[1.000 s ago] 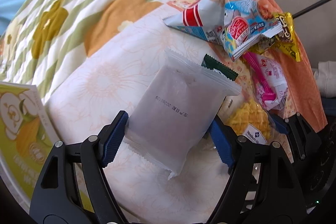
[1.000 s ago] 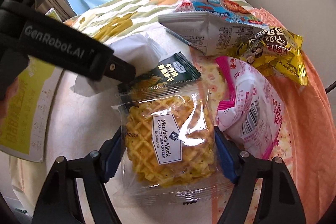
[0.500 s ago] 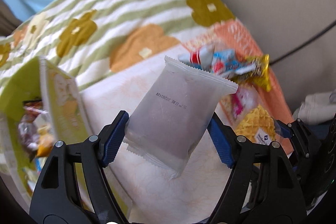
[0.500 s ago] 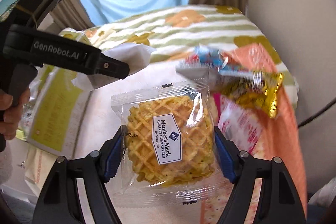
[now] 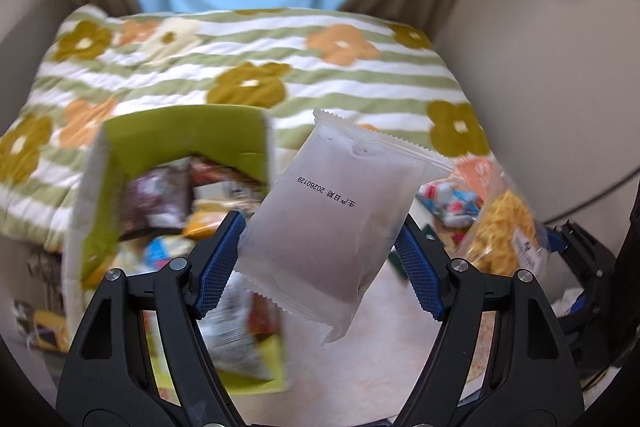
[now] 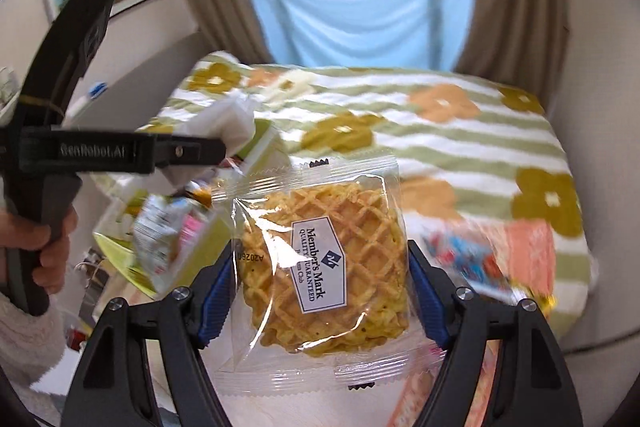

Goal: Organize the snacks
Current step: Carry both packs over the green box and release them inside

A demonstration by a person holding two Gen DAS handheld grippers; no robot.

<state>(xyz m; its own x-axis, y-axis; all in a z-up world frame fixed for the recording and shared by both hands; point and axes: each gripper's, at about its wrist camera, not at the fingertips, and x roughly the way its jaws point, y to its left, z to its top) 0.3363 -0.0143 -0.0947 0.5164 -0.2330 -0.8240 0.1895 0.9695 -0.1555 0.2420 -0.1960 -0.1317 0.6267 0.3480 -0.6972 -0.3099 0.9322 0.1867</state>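
Note:
My left gripper (image 5: 320,263) is shut on a frosted white snack packet (image 5: 336,227) with a printed date and holds it in the air, right of a green snack box (image 5: 180,147) that has several snacks inside. My right gripper (image 6: 324,291) is shut on a clear-wrapped Member's Mark waffle (image 6: 324,267), also lifted. The waffle also shows in the left wrist view (image 5: 504,239) at the right. The left gripper's black body (image 6: 100,151) with its white packet (image 6: 224,123) shows at the left of the right wrist view, above the green box (image 6: 200,239).
Loose snack packets (image 5: 448,203) lie on a pale and orange cloth (image 6: 528,251) at the right. Behind is a bed with a green-striped flowered quilt (image 5: 248,67), brown curtains and a blue drape. A wall stands to the right.
Both grippers have risen and tilted up with their packets. The green box has come into fuller view at the left, and the loose snack pile has dropped to the lower right.

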